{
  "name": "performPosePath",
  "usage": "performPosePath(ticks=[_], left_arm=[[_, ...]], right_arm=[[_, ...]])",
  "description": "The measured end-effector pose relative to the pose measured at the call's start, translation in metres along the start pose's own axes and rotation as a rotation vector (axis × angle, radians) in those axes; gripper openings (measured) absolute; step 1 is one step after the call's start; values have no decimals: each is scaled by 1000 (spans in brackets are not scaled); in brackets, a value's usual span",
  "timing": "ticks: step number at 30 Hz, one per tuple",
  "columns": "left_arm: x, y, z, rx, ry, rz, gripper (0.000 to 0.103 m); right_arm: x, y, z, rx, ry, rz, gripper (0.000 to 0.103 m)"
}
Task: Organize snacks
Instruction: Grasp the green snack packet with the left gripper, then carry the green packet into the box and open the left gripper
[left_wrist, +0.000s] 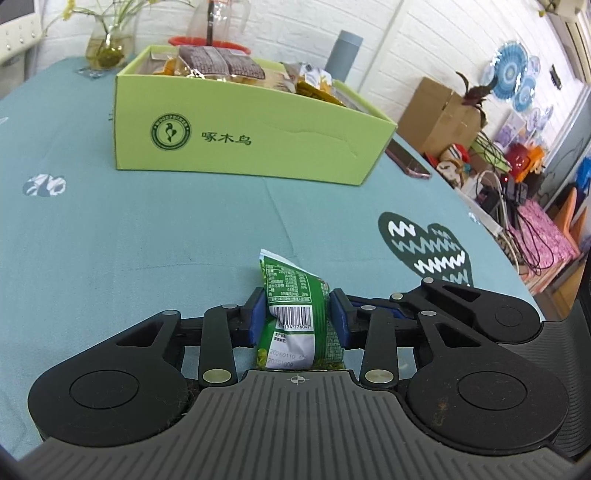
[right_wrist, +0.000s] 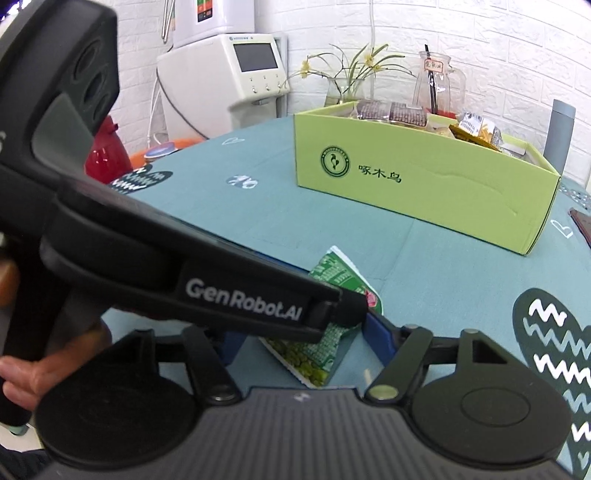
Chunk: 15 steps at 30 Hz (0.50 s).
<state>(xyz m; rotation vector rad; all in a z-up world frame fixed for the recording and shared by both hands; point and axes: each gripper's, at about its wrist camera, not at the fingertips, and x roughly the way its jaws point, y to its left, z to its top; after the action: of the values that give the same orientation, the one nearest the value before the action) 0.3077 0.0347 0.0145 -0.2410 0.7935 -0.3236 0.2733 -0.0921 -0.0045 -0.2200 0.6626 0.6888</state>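
A green snack packet (left_wrist: 295, 314) with a barcode is clamped between the blue pads of my left gripper (left_wrist: 297, 317), just above the teal tablecloth. The same packet (right_wrist: 325, 332) shows in the right wrist view, where the left gripper's body (right_wrist: 243, 302) crosses in front. My right gripper (right_wrist: 306, 343) stands wide open around the packet, its right blue pad (right_wrist: 380, 336) apart from it; its left pad is hidden. The light green box (left_wrist: 240, 147) holding several snack packs stands farther back on the table, also in the right wrist view (right_wrist: 424, 184).
A phone (left_wrist: 408, 158) lies right of the box. A grey bottle (left_wrist: 345, 55), glass jug (right_wrist: 436, 85) and flower vase (left_wrist: 107, 48) stand behind it. Cardboard box (left_wrist: 439, 118) and clutter lie beyond the table's right edge. A white appliance (right_wrist: 229, 81) stands at the far left.
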Motion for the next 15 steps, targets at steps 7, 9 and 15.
performPosePath(ticks=[7,9,15], left_arm=[[-5,1,-1,3,-26,31,50],[2,-1,0,10,-1,28,43],[-5,-12,1,65,-14,48,10]], right_arm=[[-14,-4,-5,26,-21,-17,88],[-12,0,-6,20,-16,-4,87],[-11,8,-1,-12,-13,16,74]])
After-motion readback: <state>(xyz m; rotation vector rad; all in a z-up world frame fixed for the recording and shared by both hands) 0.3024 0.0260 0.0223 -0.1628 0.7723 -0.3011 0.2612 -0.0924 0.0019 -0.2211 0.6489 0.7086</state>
